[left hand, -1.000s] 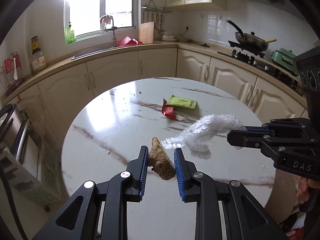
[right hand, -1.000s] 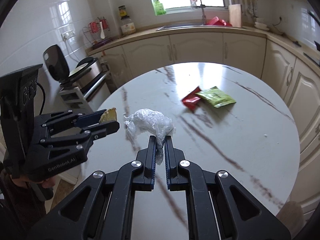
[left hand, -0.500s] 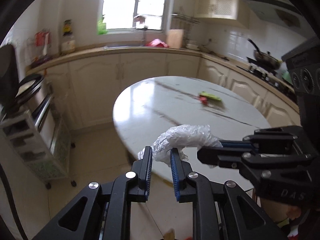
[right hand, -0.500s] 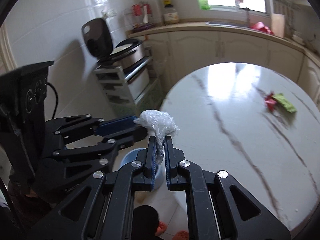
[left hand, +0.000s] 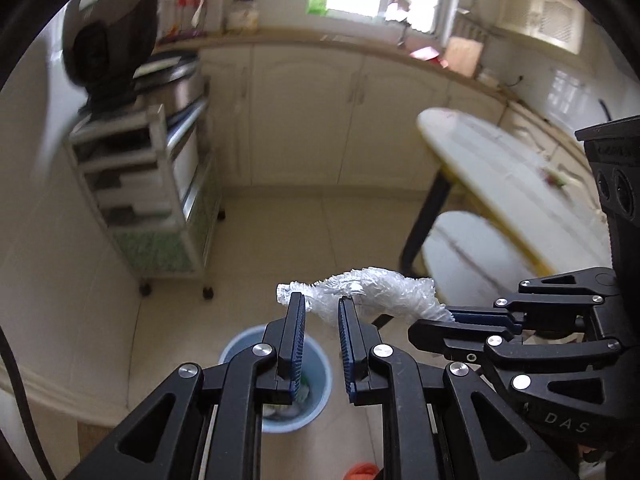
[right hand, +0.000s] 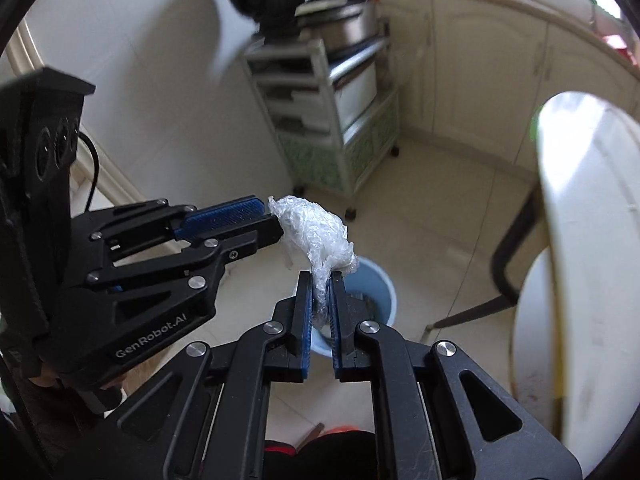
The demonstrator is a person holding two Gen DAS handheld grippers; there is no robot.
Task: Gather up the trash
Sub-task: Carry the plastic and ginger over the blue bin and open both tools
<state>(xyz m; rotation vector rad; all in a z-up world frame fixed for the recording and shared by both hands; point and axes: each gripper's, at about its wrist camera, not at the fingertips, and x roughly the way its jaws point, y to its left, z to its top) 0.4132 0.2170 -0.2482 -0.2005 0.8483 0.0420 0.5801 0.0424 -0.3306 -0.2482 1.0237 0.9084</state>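
Note:
My right gripper is shut on a crumpled wad of clear plastic film, which puffs out above its tips. Below it on the floor stands a light blue trash bin with scraps inside. My left gripper hovers just left of the wad, tips close to it. In the left wrist view my left gripper has a narrow gap between its pads with nothing in it. The film and right gripper lie beyond, and the bin shows below the fingers. Blurred red and green wrappers lie on the table.
The round marble table with a black leg stands to the right, a white stool under it. A wheeled shelf cart carrying a rice cooker stands against the wall to the left. Cream cabinets run behind. An orange slipper is at the bottom edge.
Both grippers swung off the table and down over the floor bin. The brown piece held by the left gripper a second ago is gone, and its jaws stand narrower. The right gripper kept the film.

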